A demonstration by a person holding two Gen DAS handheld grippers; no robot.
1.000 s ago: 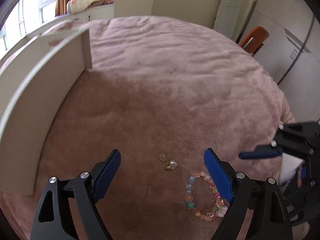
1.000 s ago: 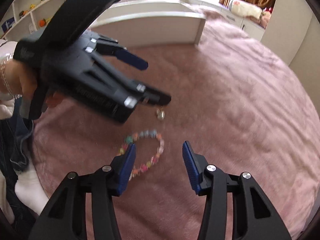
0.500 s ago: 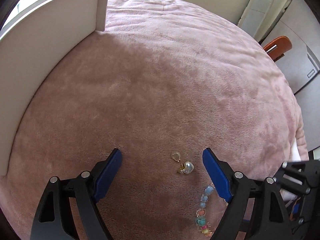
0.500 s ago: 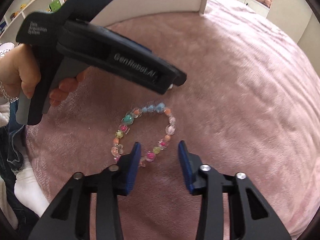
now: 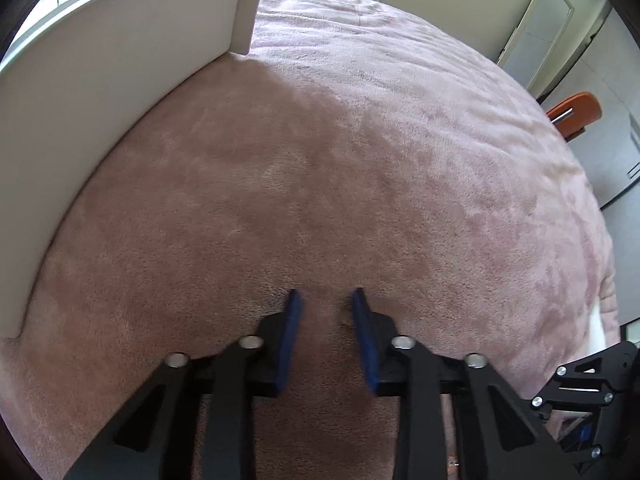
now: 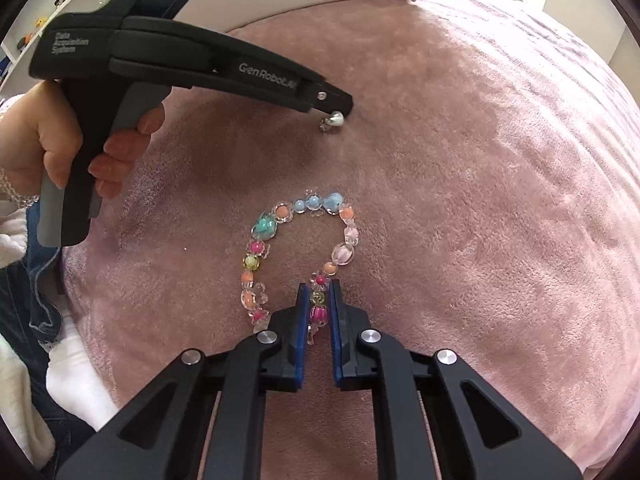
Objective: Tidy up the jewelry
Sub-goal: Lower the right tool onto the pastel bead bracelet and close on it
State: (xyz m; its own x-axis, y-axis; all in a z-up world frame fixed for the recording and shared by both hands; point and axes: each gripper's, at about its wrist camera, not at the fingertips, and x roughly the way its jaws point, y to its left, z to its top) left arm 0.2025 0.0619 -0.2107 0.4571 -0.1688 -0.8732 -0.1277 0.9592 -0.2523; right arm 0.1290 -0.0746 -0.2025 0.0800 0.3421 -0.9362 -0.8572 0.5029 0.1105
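Observation:
A colourful beaded bracelet (image 6: 298, 236) lies on the pink blanket (image 6: 480, 200). My right gripper (image 6: 319, 300) is shut on its near beads. A small pearl earring (image 6: 333, 121) lies further away. In the right wrist view my left gripper (image 6: 342, 110) is pressed down on it, with the pearl showing at its tip. In the left wrist view my left gripper (image 5: 325, 304) has its blue pads narrowed with a gap between them, and a gold bit of the earring (image 5: 345, 319) sits against the right pad.
A white board (image 5: 100, 80) stands along the left of the blanket and shows at the back in the right wrist view (image 6: 320, 4). An orange chair (image 5: 576, 110) and white cabinets stand beyond the bed. The person's hand (image 6: 44, 152) holds the left gripper.
Both grippers have come down and narrowed. The right closed on the bracelet's near beads. The left moved over the earring, which is now mostly hidden between its pads.

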